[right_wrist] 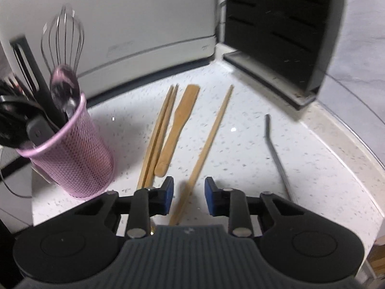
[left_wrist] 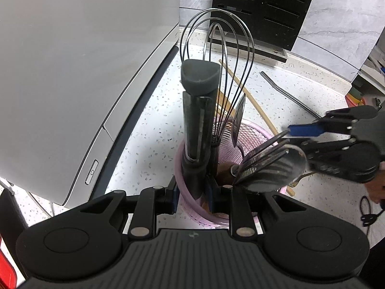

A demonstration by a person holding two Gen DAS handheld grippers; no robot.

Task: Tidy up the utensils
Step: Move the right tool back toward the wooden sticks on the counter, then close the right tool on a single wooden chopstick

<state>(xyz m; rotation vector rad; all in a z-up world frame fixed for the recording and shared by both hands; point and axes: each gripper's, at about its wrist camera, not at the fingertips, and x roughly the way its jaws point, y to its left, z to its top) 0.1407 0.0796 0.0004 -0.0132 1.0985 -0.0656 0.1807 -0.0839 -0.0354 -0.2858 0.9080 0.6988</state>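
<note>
My left gripper (left_wrist: 193, 198) is closed on the pink mesh cup (right_wrist: 72, 154); its blue fingers (left_wrist: 174, 198) pinch the cup's rim. A whisk (left_wrist: 216, 72), a dark slotted turner (left_wrist: 197, 110) and spoons stand in the cup. My right gripper (right_wrist: 189, 198) hangs low over the speckled desk (right_wrist: 252, 149). Its fingers (right_wrist: 168, 195) stand apart and hold nothing. One wooden chopstick (right_wrist: 209, 142) lies on the desk and runs between them. I cannot tell if they touch it. Two more chopsticks (right_wrist: 156, 139) and a flat wooden spatula (right_wrist: 178, 125) lie side by side between that chopstick and the cup. A bent metal straw (right_wrist: 276, 154) lies further right, near the desk's curved edge. A black knife rack (right_wrist: 276, 24) stands at the back.
</note>
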